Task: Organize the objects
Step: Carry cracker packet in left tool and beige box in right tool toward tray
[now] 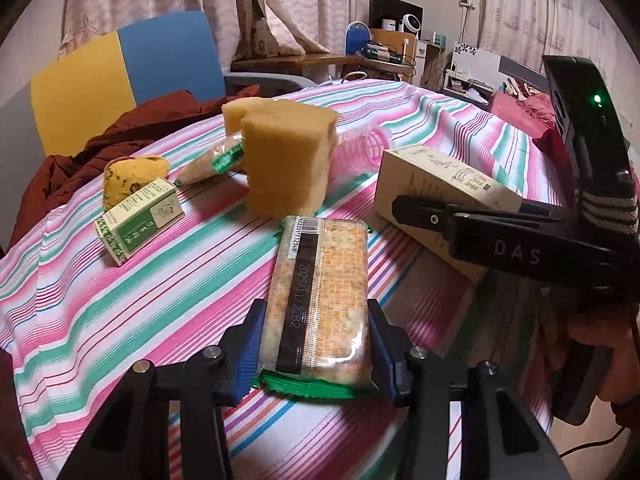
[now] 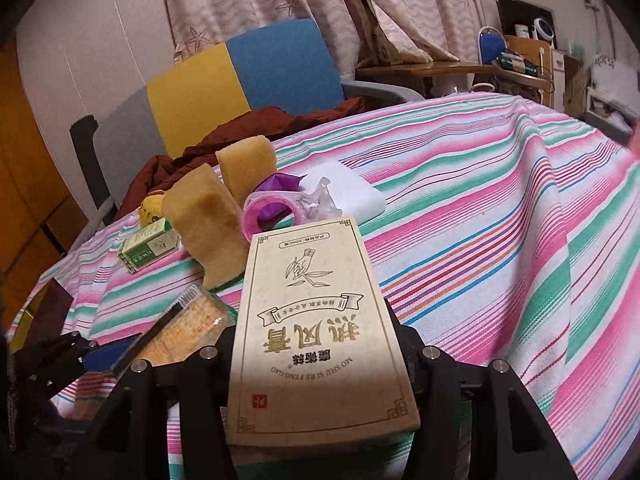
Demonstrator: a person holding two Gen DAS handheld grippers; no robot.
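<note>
My left gripper [image 1: 316, 354] is shut on a clear cracker packet [image 1: 320, 296] with a green end, held just above the striped tablecloth [image 1: 120, 312]. My right gripper [image 2: 316, 344] is shut on a beige carton [image 2: 316, 320] with printed characters; the same carton [image 1: 440, 188] and gripper show at the right of the left wrist view. The packet also shows at the lower left of the right wrist view [image 2: 188, 332]. Ahead stand two yellow sponge blocks [image 1: 286, 168], a small green box [image 1: 140, 220], a spotted yellow sponge [image 1: 128, 178] and a green-banded sachet [image 1: 212, 164].
A pink hair roller [image 2: 272, 214] with purple cloth, crumpled clear plastic [image 2: 320, 200] and a white pad [image 2: 352, 188] lie beyond the carton. A dark red garment [image 1: 100, 148] lies at the table's far left edge, by a blue and yellow chair [image 1: 128, 76].
</note>
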